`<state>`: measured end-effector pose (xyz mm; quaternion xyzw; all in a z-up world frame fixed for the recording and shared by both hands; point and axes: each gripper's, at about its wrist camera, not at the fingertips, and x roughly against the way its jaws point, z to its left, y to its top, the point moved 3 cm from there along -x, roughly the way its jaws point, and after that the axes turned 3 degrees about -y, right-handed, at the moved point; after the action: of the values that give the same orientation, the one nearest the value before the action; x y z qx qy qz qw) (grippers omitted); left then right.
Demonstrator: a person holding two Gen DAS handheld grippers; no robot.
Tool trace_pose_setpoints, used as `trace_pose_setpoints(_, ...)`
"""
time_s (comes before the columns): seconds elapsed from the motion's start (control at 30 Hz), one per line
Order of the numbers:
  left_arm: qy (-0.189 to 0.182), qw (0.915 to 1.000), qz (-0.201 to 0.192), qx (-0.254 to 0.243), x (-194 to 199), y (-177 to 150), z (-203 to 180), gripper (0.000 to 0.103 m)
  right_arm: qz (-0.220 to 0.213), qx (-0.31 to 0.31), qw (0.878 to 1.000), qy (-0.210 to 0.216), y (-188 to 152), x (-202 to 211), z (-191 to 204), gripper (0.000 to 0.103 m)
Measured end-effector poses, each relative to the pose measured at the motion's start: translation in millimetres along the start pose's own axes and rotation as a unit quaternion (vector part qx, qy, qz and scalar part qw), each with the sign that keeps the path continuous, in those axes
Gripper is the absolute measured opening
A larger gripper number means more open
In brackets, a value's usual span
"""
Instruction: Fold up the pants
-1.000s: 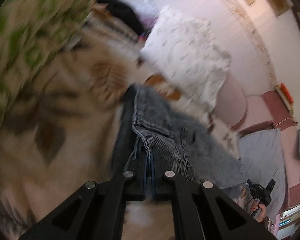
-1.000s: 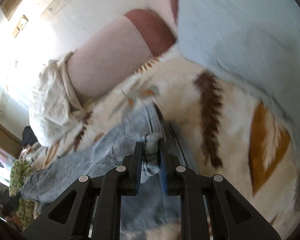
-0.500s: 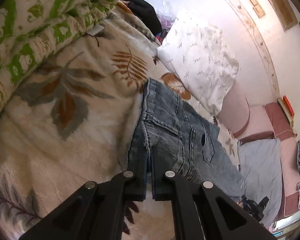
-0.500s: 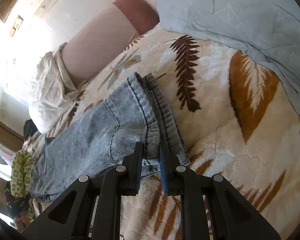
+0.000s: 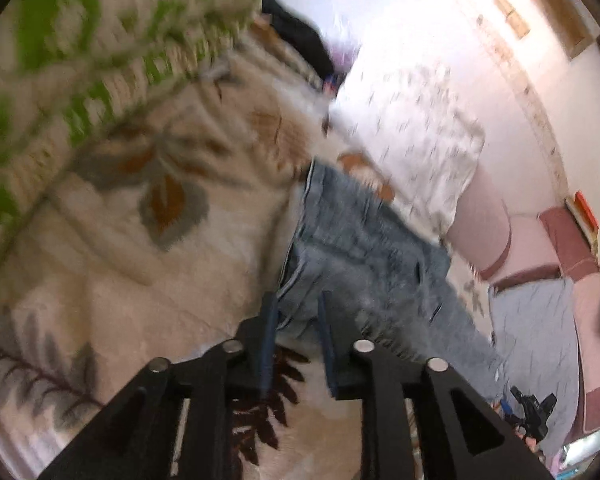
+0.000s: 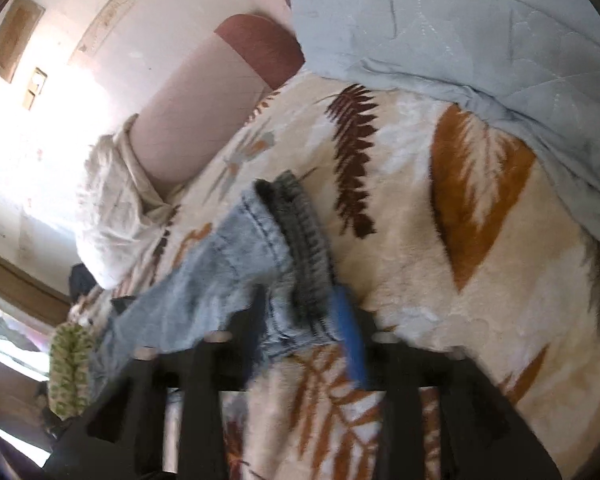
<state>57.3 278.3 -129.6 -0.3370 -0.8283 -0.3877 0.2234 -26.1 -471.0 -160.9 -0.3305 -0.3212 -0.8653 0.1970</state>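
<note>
- Left wrist view: the jeans [image 5: 364, 248] lie flat on the leaf-patterned fleece blanket [image 5: 112, 280], waistband end nearest this camera, legs running away towards the right side of the frame.
- Left gripper [image 5: 296, 320] has its jaws parted to a moderate gap with the denim edge lying between them; the pads do not look pressed on the cloth, so I judge the garment let go rather than held.
- Right wrist view: the right gripper [image 6: 300, 320] stands wide open, the hem end of the jeans [image 6: 236, 272] lying loose between its fingers, a blue pad [image 6: 350, 336] showing on the right one. Motion blur hides whether cloth touches either pad.
- Judgement: the lengthwise lay looks done, with one dark cuff stacked on the pale one. To do the next fold well, pinch both layers at the hem together, lift just clear of the blanket, and carry them towards the waistband without dragging the pile.
- Risk: the fleece may cling to the denim and skew the layers.
- Around: a white printed pillow [image 5: 412, 128] beyond the jeans, a green-patterned quilt [image 5: 80, 48] at the left, a grey-blue quilt [image 6: 480, 28] beyond the hem.
</note>
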Motion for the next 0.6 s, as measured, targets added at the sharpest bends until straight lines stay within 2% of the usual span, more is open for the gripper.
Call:
trace_pose_setpoints(0.1,-0.006,0.9981,-0.053,-0.029,25,-4,-18,0.026,0.006,0.002,1.000,0.022,3,-8,12,0.056)
trace_pose_setpoints(0.2,-0.024,0.9938,-0.081,-0.072,35,-13,-49,0.040,0.042,0.018,0.999,-0.008,-2,-28,22,0.055)
trace_pose_setpoints(0.23,-0.029,0.9924,-0.081,-0.088,32,-17,-62,0.046,0.048,0.023,0.998,-0.018,-4,-33,24,0.050)
trace_pose_setpoints(0.27,-0.032,0.9912,-0.077,-0.102,27,-21,-75,0.048,0.053,0.030,0.998,-0.026,-6,-37,27,0.042)
trace_pose_setpoints(0.3,-0.036,0.9902,-0.069,-0.116,20,-26,-86,0.048,0.056,0.035,0.998,-0.023,-6,-39,29,0.039)
trace_pose_setpoints(0.37,-0.047,0.9880,-0.050,-0.138,0,-36,-111,0.048,0.055,0.051,0.997,-0.023,-8,-41,33,0.019)
trace_pose_setpoints(0.43,-0.054,0.9858,-0.028,-0.157,-20,-48,-130,0.048,0.050,0.064,0.996,-0.036,-10,-38,35,0.015)
trace_pose_setpoints(0.6,-0.076,0.9807,0.005,-0.180,-55,-70,-155,0.048,0.023,0.067,0.996,-0.049,-6,-24,29,0.014)
